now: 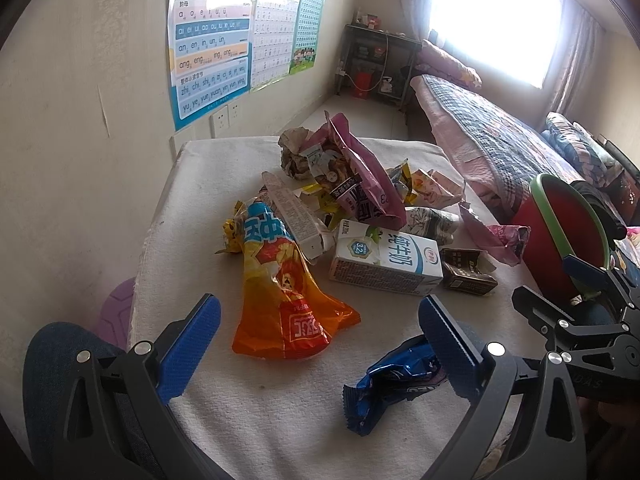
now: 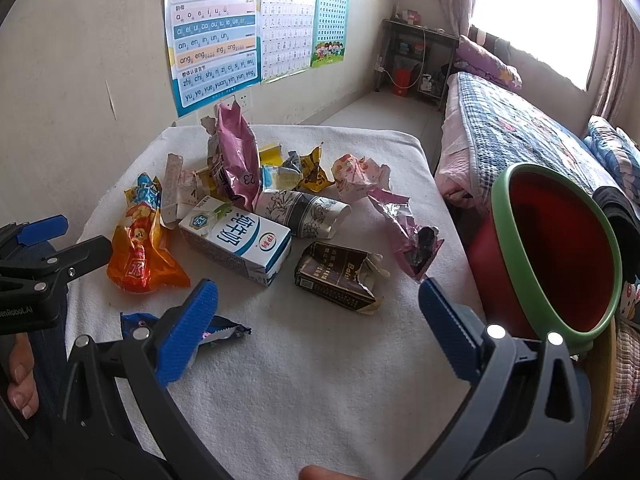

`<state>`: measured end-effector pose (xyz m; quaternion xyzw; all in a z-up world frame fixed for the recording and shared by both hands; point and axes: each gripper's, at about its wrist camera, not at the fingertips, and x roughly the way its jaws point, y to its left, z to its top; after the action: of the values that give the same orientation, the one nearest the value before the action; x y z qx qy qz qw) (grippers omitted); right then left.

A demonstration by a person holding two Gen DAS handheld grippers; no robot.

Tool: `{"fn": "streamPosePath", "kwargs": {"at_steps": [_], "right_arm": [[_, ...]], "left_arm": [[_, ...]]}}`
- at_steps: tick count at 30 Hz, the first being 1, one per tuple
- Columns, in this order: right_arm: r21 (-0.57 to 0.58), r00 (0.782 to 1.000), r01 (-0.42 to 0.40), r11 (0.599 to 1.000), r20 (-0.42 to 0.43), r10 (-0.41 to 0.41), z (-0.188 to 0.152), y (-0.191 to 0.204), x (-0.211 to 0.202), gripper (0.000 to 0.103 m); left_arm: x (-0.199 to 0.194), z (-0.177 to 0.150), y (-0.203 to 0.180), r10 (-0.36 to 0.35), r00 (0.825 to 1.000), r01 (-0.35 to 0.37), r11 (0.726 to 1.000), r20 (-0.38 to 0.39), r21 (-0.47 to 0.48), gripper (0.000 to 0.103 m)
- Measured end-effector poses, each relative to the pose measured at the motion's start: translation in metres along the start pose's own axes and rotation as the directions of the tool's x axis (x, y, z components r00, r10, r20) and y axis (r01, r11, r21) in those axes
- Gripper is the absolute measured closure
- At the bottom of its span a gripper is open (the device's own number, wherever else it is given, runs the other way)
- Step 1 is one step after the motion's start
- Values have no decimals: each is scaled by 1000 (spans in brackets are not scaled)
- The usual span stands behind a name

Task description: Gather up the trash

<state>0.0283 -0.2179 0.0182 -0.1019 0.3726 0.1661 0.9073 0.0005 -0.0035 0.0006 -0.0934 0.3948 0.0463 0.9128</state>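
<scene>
**Trash spread over a white-covered table, both grippers open above it**

Trash lies scattered on the white cloth of the table (image 2: 320, 360), filling the middle of both views. Nearest, at the lower edge of the frames, the left gripper (image 1: 320, 344) and the right gripper (image 2: 318, 320) each hold their blue-padded jaws wide apart, gripping nothing. A crumpled blue wrapper (image 1: 394, 384) sits just beside the left gripper's right finger. Beyond it lie an orange snack bag (image 1: 286, 296), a white milk carton (image 2: 236, 240) and a torn dark box (image 2: 340, 280), the carton and box near each other at frame centre. Farther back a pink foil bag (image 2: 236, 160) stands among crumpled papers and small wrappers. At the right edge of the frame, a red bin with a green rim (image 2: 516, 200) stands beside the table. Posters (image 2: 216, 28) hang on the wall at upper left.
</scene>
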Motion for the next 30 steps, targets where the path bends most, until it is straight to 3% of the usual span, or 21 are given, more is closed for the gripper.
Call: {"fn": "streamPosePath", "kwargs": {"at_steps": [30], "right_arm": [[0,1000,-1,1000,0,1,0,0,0,4]], "left_arm": [[1,0,3,2,1000,-2,1000,0,-9,8]]}}
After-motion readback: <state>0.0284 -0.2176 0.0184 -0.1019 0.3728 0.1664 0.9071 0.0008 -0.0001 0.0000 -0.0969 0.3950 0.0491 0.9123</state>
